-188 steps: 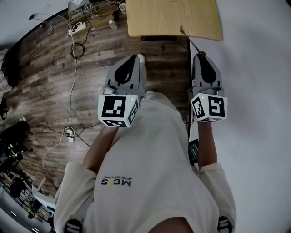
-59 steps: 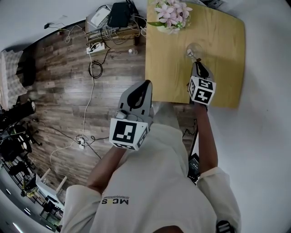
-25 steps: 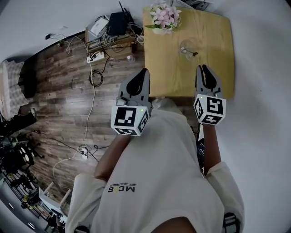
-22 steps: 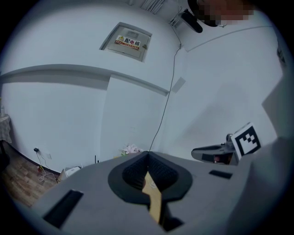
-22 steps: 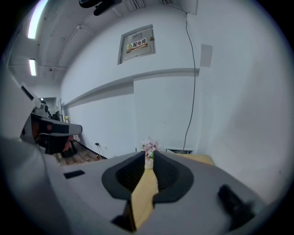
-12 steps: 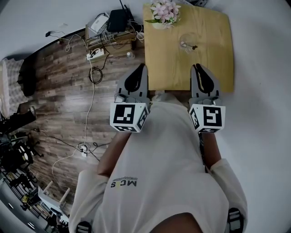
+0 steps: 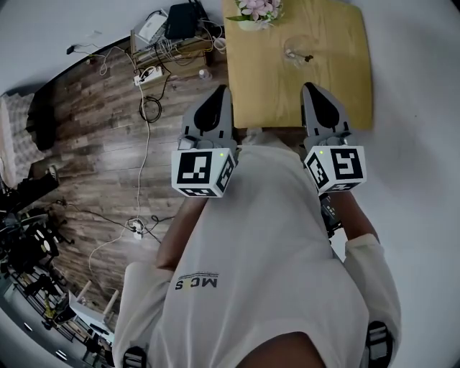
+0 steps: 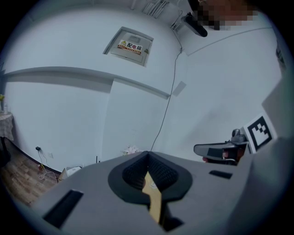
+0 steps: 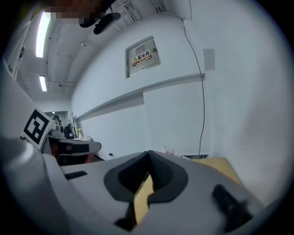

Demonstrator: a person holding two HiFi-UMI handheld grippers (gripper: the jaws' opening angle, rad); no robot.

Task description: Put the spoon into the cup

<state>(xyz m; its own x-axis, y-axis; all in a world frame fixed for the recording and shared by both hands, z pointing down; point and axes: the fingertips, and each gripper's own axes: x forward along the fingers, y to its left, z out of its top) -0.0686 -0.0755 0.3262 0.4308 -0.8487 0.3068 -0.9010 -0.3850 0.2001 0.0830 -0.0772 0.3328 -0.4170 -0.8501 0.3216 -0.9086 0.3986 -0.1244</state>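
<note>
A clear glass cup (image 7: 296,51) stands on the wooden table (image 7: 352,72), far from the near edge. The spoon (image 7: 305,57) rests inside it, its dark handle end poking out to the right. My right gripper (image 7: 310,89) hovers over the table's near edge, well short of the cup, shut with nothing between its jaws. In the right gripper view the right gripper (image 9: 148,154) has its dark pads meeting. My left gripper (image 7: 219,92) hangs level with it beside the table's left corner, also shut and empty. In its own view the left gripper (image 8: 148,155) shows touching tips.
A pot of pink flowers (image 7: 254,11) sits at the table's far left corner. Cables, power strips (image 7: 147,73) and a black box (image 7: 180,20) lie on the wooden floor to the left. A white wall runs along the right. The person's cream shirt fills the lower view.
The right gripper has drawn back from the cup toward the table's near edge and risen, and its jaws have closed. The left gripper has hardly moved. The spoon stays in the cup.
</note>
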